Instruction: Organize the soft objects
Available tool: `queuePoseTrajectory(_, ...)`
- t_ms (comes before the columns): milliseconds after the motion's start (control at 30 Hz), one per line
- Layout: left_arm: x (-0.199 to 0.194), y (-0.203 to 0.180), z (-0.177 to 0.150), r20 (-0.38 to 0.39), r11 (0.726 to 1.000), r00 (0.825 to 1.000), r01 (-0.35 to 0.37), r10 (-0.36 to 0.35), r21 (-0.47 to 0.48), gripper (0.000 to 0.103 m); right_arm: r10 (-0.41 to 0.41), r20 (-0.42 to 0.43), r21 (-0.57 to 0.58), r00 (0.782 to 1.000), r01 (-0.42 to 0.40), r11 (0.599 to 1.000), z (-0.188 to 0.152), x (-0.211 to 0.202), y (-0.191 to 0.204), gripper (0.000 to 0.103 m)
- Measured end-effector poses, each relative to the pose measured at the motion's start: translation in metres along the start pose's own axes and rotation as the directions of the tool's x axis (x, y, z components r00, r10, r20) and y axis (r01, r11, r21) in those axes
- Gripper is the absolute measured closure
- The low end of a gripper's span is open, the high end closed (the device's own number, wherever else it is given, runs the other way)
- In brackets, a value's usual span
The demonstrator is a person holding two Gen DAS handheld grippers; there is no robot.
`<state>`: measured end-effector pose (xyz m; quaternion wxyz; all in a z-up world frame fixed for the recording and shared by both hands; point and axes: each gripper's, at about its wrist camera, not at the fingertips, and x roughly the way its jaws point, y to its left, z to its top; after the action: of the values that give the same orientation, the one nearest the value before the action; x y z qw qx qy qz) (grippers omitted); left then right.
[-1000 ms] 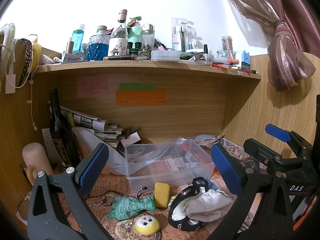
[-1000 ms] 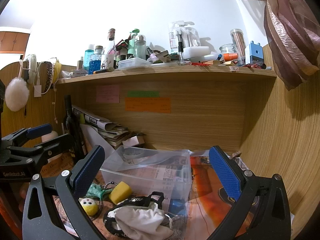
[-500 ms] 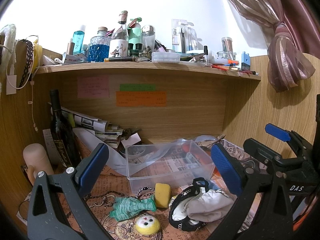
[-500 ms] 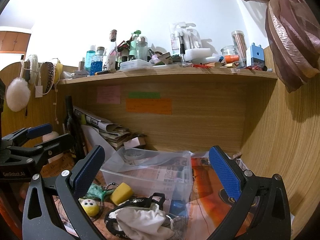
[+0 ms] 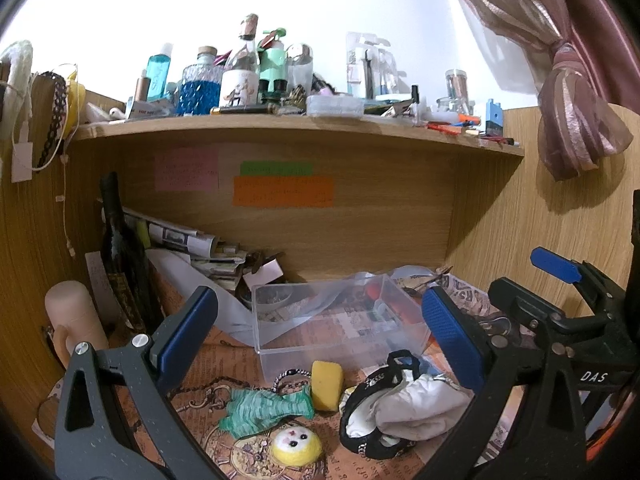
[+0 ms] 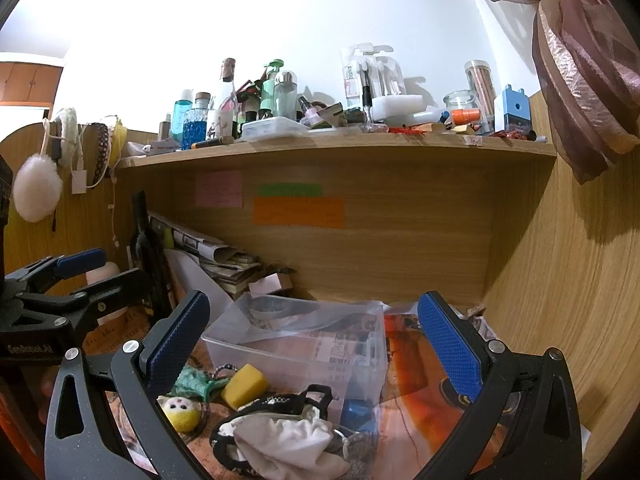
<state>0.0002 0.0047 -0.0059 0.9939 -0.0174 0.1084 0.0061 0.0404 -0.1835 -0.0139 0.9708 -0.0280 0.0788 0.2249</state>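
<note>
A clear plastic box [image 5: 340, 320] [image 6: 304, 344] stands on the desk under the shelf. In front of it lie a yellow sponge [image 5: 326, 384] [image 6: 244, 386], a green cloth [image 5: 264, 406] [image 6: 192, 382], a yellow plush face [image 5: 296, 446] [image 6: 182, 412] and a white cloth in a black strap bundle [image 5: 404, 404] [image 6: 288, 440]. My left gripper [image 5: 320, 336] is open and empty above these. My right gripper [image 6: 312, 344] is open and empty, right of the left one.
A dark wine bottle [image 5: 120, 256], a pale cylinder [image 5: 72, 320] and stacked papers [image 5: 192, 248] fill the back left. The shelf [image 5: 280, 128] above holds several bottles. Wooden walls close the left and right sides. A curtain [image 5: 576, 120] hangs at the right.
Both views have drifted very slightly downward. Nothing has been grasped or moved.
</note>
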Motion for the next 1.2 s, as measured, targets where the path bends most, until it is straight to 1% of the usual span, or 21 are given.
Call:
queuePoseTrajectory(67,0.006,0.003,-0.006,-0.039,1.0,0.999,0.004,-0.005,-0.005,0.0,-0.002,-0.02,-0.004,1.0,0.002,1.0,-0.004,0.003,-0.001,0.0)
queuePoseTrajectory(133,0.017,0.008,-0.016,-0.105,1.0,0.994,0.004,-0.004,-0.005,0.0,-0.001,-0.058,-0.002,0.998,0.001,1.0,-0.011,0.009,-0.003,0.0)
queuePoseTrajectory(200,0.026,0.012,-0.026,-0.166,1.0,0.986,0.0,-0.002,-0.013,0.0,0.007,-0.103,0.006,0.995,-0.007,1.0,-0.02,0.015,-0.006,0.0)
queuePoseTrajectory(233,0.03,0.014,-0.03,-0.216,1.0,0.976,-0.003,0.0,-0.018,0.0,0.012,-0.124,0.01,0.992,-0.011,1.0,-0.024,0.019,-0.007,0.0)
queuePoseTrajectory(267,0.035,0.016,-0.036,-0.222,1.0,0.975,-0.006,0.001,-0.021,0.0,0.017,-0.145,0.013,0.989,-0.015,1.0,-0.028,0.022,-0.008,0.0)
queuePoseTrajectory(367,0.047,0.021,-0.054,-0.27,1.0,0.963,-0.024,0.018,-0.019,0.0,0.034,-0.204,0.019,0.978,-0.031,0.999,-0.042,0.032,-0.009,0.0)
queuePoseTrajectory(467,0.058,0.026,-0.076,-0.322,0.999,0.947,-0.027,0.016,-0.031,0.0,0.061,-0.27,0.028,0.961,-0.056,0.998,-0.056,0.042,-0.009,0.0)
queuePoseTrajectory(600,0.065,0.031,-0.097,-0.407,0.997,0.913,-0.027,-0.006,-0.076,0.0,0.096,-0.338,0.032,0.936,-0.09,0.995,-0.074,0.05,-0.006,0.001)
queuePoseTrajectory(633,0.068,0.031,-0.102,-0.423,0.995,0.906,-0.026,-0.016,-0.092,0.005,0.1,-0.354,0.031,0.93,-0.096,0.995,-0.079,0.052,-0.005,0.004)
queuePoseTrajectory(667,0.071,0.029,-0.106,-0.435,0.992,0.9,-0.022,-0.034,-0.122,0.013,0.107,-0.37,0.033,0.923,-0.102,0.994,-0.083,0.055,-0.005,0.005)
queuePoseTrajectory(733,0.075,0.028,-0.114,-0.47,0.993,0.882,-0.018,-0.038,-0.116,0.02,0.124,-0.399,0.044,0.909,-0.116,0.992,-0.09,0.057,-0.006,0.012)
queuePoseTrajectory(767,0.077,0.028,-0.117,-0.481,0.993,0.876,-0.018,-0.041,-0.117,0.02,0.129,-0.413,0.049,0.902,-0.12,0.992,-0.093,0.059,-0.005,0.013)
queuePoseTrajectory(800,0.078,0.027,-0.121,-0.487,0.992,0.872,-0.018,-0.046,-0.125,0.021,0.135,-0.425,0.055,0.895,-0.123,0.991,-0.096,0.061,-0.005,0.016)
queuePoseTrajectory(833,0.08,0.026,-0.123,-0.49,0.991,0.87,-0.016,-0.053,-0.135,0.024,0.141,-0.436,0.06,0.889,-0.127,0.99,-0.098,0.063,-0.006,0.019)
queuePoseTrajectory(867,0.081,0.025,-0.125,-0.498,0.991,0.866,-0.016,-0.053,-0.132,0.03,0.147,-0.445,0.066,0.883,-0.131,0.989,-0.1,0.065,-0.005,0.021)
queuePoseTrajectory(900,0.083,0.024,-0.128,-0.507,0.991,0.86,-0.013,-0.058,-0.136,0.034,0.154,-0.457,0.073,0.876,-0.136,0.988,-0.102,0.066,-0.006,0.026)
queuePoseTrajectory(967,0.088,0.022,-0.13,-0.521,0.99,0.851,-0.007,-0.067,-0.14,0.05,0.167,-0.477,0.081,0.863,-0.146,0.986,-0.106,0.069,-0.006,0.034)
queuePoseTrajectory(1033,0.089,0.021,-0.131,-0.532,0.989,0.842,0.005,-0.083,-0.147,0.057,0.17,-0.49,0.077,0.855,-0.152,0.985,-0.108,0.071,-0.005,0.046)
queuePoseTrajectory(1067,0.09,0.021,-0.131,-0.533,0.99,0.842,0.004,-0.08,-0.141,0.057,0.172,-0.493,0.074,0.853,-0.155,0.985,-0.109,0.071,-0.004,0.049)
queuePoseTrajectory(1133,0.088,0.02,-0.13,-0.525,0.991,0.848,0.005,-0.074,-0.133,0.057,0.184,-0.499,0.075,0.847,-0.169,0.983,-0.11,0.07,-0.003,0.061)
queuePoseTrajectory(1200,0.087,0.021,-0.13,-0.523,0.992,0.849,0.007,-0.072,-0.124,0.057,0.19,-0.501,0.074,0.844,-0.178,0.981,-0.11,0.07,-0.002,0.071)
